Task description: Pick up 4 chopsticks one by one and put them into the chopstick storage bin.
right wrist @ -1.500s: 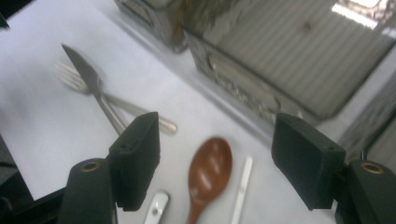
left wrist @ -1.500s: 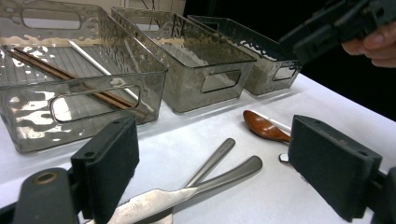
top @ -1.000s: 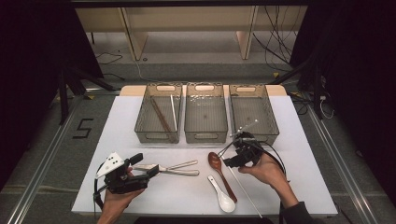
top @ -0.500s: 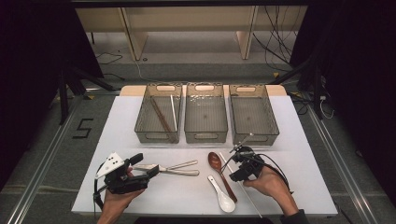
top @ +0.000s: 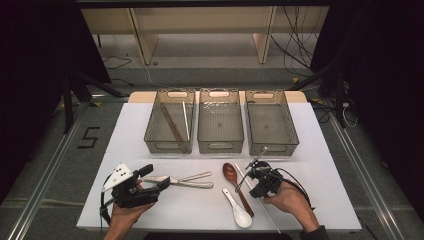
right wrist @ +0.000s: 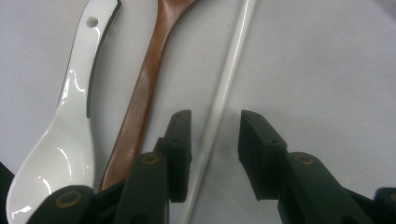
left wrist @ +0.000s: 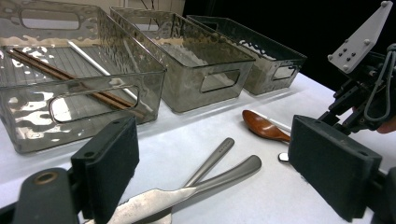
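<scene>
- The white chopstick (right wrist: 219, 112) lies flat on the white table (top: 330, 200), just right of the wooden spoon (right wrist: 140, 102) and running alongside it; in the high view it slants from near the spoon's bowl down toward the table's near edge.
- The right gripper (right wrist: 212, 156) straddles this chopstick from above. Its jaws have just been closing, with the chopstick between them. The left pad sits right against the stick, a gap remains on the right, so nothing is clamped yet.
- Judged step: sorting cutlery into the bins, with the pick of the white chopstick in hand. The next move calls for finishing the squeeze squarely on the thin, slick stick without nudging the wooden spoon, then a level lift.
- It likely belongs in the left bin (top: 170, 127), which already holds chopsticks.
- The left gripper (top: 162, 182) rests on the table with its jaws spread wide around the blade end of the table knife (left wrist: 187, 196), gripping nothing.
- Counts on the table: one white chopstick, one wooden spoon, one white ceramic spoon (top: 236, 207), two metal pieces (top: 192, 180) (the knife and another handle, kind unclear).
- Three clear bins: left bin holds one brown chopstick (top: 172, 127) and one white chopstick (top: 186, 120); middle bin (top: 220, 125) and right bin (top: 270, 125) look empty.
</scene>
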Demonstrator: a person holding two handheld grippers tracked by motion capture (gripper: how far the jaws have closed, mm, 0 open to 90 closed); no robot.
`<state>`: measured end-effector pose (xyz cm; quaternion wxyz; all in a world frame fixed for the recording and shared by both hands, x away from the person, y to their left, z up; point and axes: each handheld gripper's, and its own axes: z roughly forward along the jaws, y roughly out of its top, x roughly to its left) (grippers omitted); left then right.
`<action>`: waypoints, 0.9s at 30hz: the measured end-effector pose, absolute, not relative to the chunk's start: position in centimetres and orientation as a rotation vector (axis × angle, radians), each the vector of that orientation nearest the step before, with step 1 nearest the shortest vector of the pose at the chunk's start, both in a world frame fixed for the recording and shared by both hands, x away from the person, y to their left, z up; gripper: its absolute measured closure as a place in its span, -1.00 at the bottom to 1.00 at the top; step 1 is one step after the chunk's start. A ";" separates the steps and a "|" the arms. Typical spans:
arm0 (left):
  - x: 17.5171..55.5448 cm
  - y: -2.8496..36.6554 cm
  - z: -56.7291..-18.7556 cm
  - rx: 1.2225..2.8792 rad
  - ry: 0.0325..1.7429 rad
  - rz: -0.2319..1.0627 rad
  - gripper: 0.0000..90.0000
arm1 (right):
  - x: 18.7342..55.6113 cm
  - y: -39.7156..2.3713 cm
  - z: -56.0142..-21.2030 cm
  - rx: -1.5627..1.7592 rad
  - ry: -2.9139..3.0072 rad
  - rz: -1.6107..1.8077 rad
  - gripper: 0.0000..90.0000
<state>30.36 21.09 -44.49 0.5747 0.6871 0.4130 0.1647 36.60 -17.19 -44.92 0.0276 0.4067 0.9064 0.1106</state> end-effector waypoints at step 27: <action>30.3 21.1 -44.5 1.610 0.969 0.389 -0.65 | 37.0 -16.7 -45.4 1.237 2.818 0.204 0.81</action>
